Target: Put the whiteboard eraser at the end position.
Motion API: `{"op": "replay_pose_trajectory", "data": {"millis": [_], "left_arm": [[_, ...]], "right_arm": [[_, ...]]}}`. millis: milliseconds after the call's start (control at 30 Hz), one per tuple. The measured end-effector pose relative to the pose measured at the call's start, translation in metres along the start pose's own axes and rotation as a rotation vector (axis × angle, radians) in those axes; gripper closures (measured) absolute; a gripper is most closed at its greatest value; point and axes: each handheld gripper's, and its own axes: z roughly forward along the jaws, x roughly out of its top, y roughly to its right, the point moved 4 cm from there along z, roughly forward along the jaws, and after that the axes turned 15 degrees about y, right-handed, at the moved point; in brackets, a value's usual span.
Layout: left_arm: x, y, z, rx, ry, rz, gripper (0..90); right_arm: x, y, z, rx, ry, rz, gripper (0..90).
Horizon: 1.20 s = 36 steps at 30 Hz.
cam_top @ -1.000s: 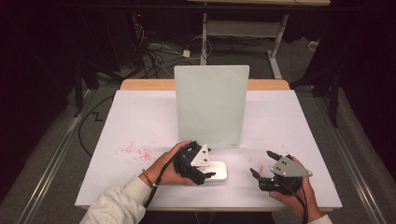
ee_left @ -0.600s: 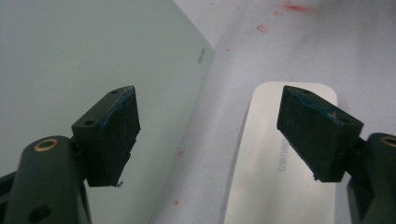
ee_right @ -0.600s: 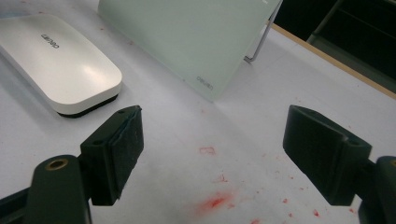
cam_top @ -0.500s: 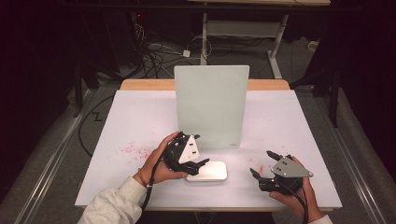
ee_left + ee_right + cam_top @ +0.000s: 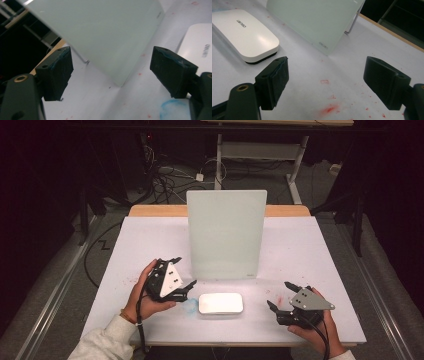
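i take the white eraser [image 5: 220, 303] as the thing in hand: a flat, rounded white block with a dark felt underside, lying on the white tabletop [image 5: 320, 255] near its front edge, between my two grippers and just in front of the upright glass board [image 5: 226, 234]. its long axis runs left to right across the tabletop, parallel to the board's lower edge, broad face up; in the right gripper view [image 5: 244, 35] the printed name reads along that length.

my left gripper [image 5: 181, 276] hangs just left of the eraser, tilted up off the surface, fingers [image 5: 58, 72] spread wide with nothing between them, aimed toward the board's corner. my right gripper [image 5: 281, 296] sits well to the right near the front edge, fingers [image 5: 274, 81] likewise apart and empty.

i judge the eraser light and stiff, its plastic shell smooth and rather slippery. i'd pinch it across the short width, at the middle of the long sides, low enough to catch the edge. a faint blue ring [image 5: 172, 108] marks the tabletop beside it, and red smudges [image 5: 328, 109] lie scattered about.
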Motion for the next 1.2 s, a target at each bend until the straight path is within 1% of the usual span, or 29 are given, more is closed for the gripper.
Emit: {"op": "replay_pose_trajectory", "data": {"millis": [67,133,233,300,333,367,400,433,467,533,567,600,667,733,833,1033,1133,1200], "left_arm": [[-0.009,-0.003,-0.006,0.031,-0.016,0.006,17.0],[-0.018,-0.004,-0.012,0.045,-0.032,-0.002,17.0],[-0.031,-0.005,-0.023,0.083,-0.06,0.007,17.0],[-0.041,-0.004,-0.03,0.112,-0.076,-0.006,17.0],[-0.046,-0.004,-0.034,0.125,-0.089,-0.006,17.0],[-0.051,-0.004,-0.037,0.133,-0.095,-0.015,17.0],[-0.055,-0.003,-0.04,0.129,-0.098,-0.035,17.0],[-0.059,-0.003,-0.043,0.131,-0.11,-0.046,17.0],[-0.063,-0.002,-0.046,0.134,-0.119,-0.05,17.0],[-0.068,0.0,-0.049,0.127,-0.127,-0.074,17.0],[-0.07,0.001,-0.051,0.129,-0.137,-0.073,17.0],[-0.07,0.002,-0.052,0.131,-0.143,-0.063,17.0],[-0.068,0.003,-0.055,0.134,-0.139,-0.059,17.0],[-0.067,0.004,-0.056,0.134,-0.123,-0.075,17.0],[-0.068,0.005,-0.056,0.126,-0.134,-0.063,17.0],[-0.069,0.004,-0.057,0.118,-0.129,-0.074,17.0],[-0.069,0.004,-0.055,0.119,-0.125,-0.084,17.0],[-0.069,0.004,-0.055,0.122,-0.128,-0.083,17.0]], "right_arm": [[-0.001,0.001,0.0,0.0,-0.001,0.003,21.0],[-0.002,0.001,0.0,-0.002,-0.005,0.005,21.1],[-0.002,0.001,0.0,-0.001,-0.006,0.004,21.0],[-0.001,0.001,0.0,-0.002,-0.004,0.003,21.0],[-0.001,0.001,0.0,-0.002,-0.003,0.003,21.1],[-0.001,0.001,0.0,-0.002,-0.003,0.003,21.1],[-0.001,0.001,0.0,-0.002,-0.004,0.002,21.0],[-0.002,0.001,0.0,-0.001,-0.004,0.0,21.0],[-0.002,0.001,0.0,-0.002,-0.006,0.002,21.0],[-0.002,0.002,-0.001,-0.003,-0.007,0.001,21.0],[-0.002,0.002,-0.001,-0.007,-0.008,0.004,21.1],[-0.002,0.003,-0.001,-0.01,-0.007,0.001,21.0],[-0.001,0.003,-0.002,-0.013,-0.002,-0.003,21.0],[0.0,0.003,-0.003,-0.015,0.001,-0.006,21.0],[0.002,0.002,-0.003,-0.016,0.005,-0.009,21.1],[0.003,-0.002,-0.001,-0.005,0.001,-0.021,21.0],[0.002,-0.002,0.0,-0.003,-0.004,-0.018,21.0],[0.001,-0.001,0.0,-0.004,-0.004,-0.014,21.0]]}}
